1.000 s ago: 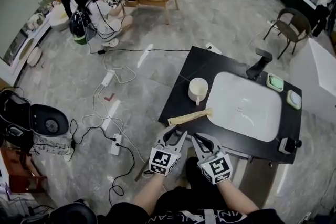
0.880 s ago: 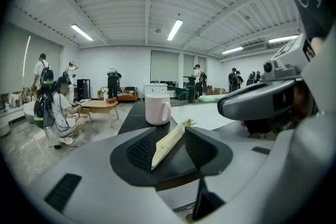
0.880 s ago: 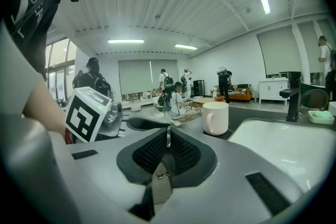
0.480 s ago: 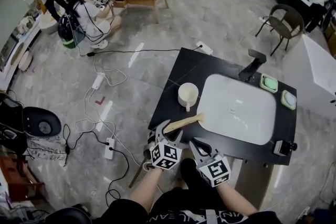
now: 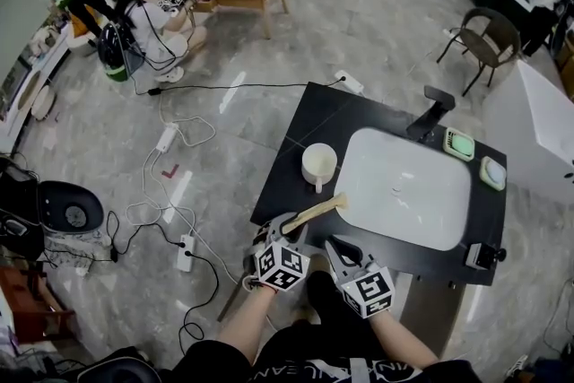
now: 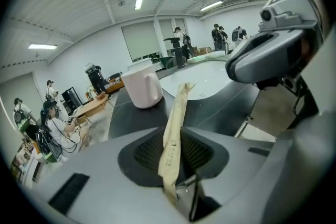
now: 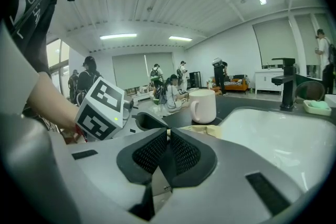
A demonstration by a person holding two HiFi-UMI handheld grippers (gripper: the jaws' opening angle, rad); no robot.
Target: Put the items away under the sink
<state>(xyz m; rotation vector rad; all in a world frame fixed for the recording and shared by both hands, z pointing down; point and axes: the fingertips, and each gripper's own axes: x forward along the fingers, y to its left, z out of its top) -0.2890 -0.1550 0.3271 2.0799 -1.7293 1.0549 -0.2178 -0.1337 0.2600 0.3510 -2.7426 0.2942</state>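
Just Started: One Packet Grabbed

The left gripper (image 5: 285, 230) is pinching one end of the long tan paper packet (image 6: 176, 113). Its jaws have just been closing on it. The packet's far end reaches the edge of the white sink (image 5: 408, 193). The right gripper (image 5: 341, 248) is pressed together, holding nothing. The white mug (image 5: 319, 164) sits on the black counter (image 5: 305, 117). Nothing is put away under the sink yet. The tiny dark print on the packet is too small to read.

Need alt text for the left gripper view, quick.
The left tool, whose jaws have just been closing, pinches a long tan paper sleeve. Beyond it, a white ceramic mug stands on the black countertop beside a white sink basin.
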